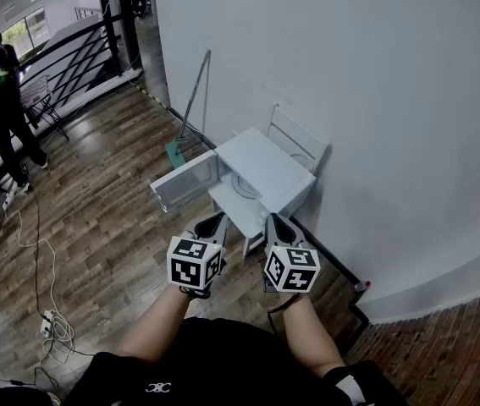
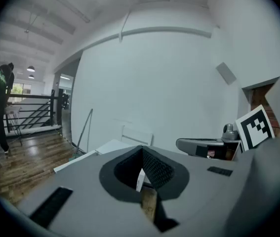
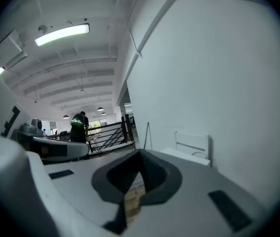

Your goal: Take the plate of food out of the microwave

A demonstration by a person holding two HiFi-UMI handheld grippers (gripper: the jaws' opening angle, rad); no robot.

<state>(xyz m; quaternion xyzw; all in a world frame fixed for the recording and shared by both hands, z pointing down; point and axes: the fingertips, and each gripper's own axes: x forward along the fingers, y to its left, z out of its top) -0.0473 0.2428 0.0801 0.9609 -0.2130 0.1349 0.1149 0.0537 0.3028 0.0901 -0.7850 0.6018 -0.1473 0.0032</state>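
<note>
A white microwave point(image 1: 261, 166) stands on a low white table point(image 1: 238, 214) against the wall, its door point(image 1: 185, 183) swung open to the left. A round pale plate point(image 1: 243, 185) shows dimly inside the opening; I cannot make out food on it. My left gripper point(image 1: 214, 219) point(image 2: 141, 150) is held just in front of the table, jaws shut with nothing between them. My right gripper point(image 1: 273, 219) point(image 3: 140, 153) hangs beside it at the same height, also shut and empty. Both are short of the microwave, touching nothing.
A white chair point(image 1: 300, 138) stands behind the microwave by the wall. A mop point(image 1: 190, 108) leans on the wall to the left. Cables and a power strip point(image 1: 47, 318) lie on the wooden floor. A person point(image 1: 2, 100) stands far left by a black railing.
</note>
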